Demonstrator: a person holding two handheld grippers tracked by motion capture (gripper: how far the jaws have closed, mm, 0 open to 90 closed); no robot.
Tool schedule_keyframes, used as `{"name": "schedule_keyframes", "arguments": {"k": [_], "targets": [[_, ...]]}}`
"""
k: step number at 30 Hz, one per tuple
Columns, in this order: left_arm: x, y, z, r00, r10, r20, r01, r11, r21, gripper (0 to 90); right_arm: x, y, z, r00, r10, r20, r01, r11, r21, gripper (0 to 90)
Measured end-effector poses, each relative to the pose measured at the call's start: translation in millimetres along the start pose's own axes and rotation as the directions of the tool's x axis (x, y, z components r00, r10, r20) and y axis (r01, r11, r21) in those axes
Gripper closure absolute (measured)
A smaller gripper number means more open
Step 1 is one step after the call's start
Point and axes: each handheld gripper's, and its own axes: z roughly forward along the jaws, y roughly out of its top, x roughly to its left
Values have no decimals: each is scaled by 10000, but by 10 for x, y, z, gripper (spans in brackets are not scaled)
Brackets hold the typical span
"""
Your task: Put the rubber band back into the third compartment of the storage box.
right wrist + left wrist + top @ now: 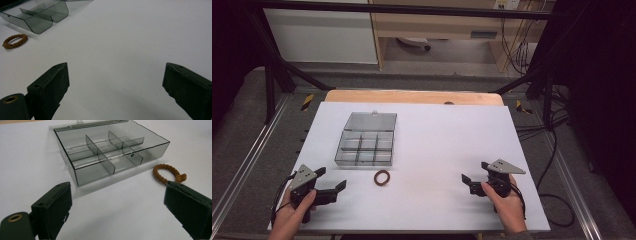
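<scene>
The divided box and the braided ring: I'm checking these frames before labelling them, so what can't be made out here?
- Clear divided box: right gripper view, cut off by the top and left edges.
- Brown braided ring: left gripper view, its near edge hidden behind a jaw.
- Ring: high view, too small to show the braid.
- Small dark mark at the table's far edge: too small to identify.

A white tabletop (437, 135) carries two things. A clear smoky box (364, 145) with its lid open flat behind it lies left of centre, split by dividers into small compartments. A brown braided ring (382, 177) lies flat just beside the box's near right corner, apart from it. A strip of bare wood (412, 96) shows along the tabletop's far edge.
</scene>
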Motion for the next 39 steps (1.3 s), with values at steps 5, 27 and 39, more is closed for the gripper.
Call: {"name": "schedule_keyframes", "arguments": {"k": [5,27,39], "targets": [[-5,-2,4,10000,62,-15,-62,10000,71,80,169,87,148,9990,-52,-451,83,9976,693,64],[-42,1,0,9995,319,21,-320,9993,181,80,773,280,788,9871,-381,-1556,648,9832,1705,76],[-55,17,9,9989,470,88,-472,9987,185,79,1048,332,1035,9834,-444,-1758,788,9778,1942,120]]}}
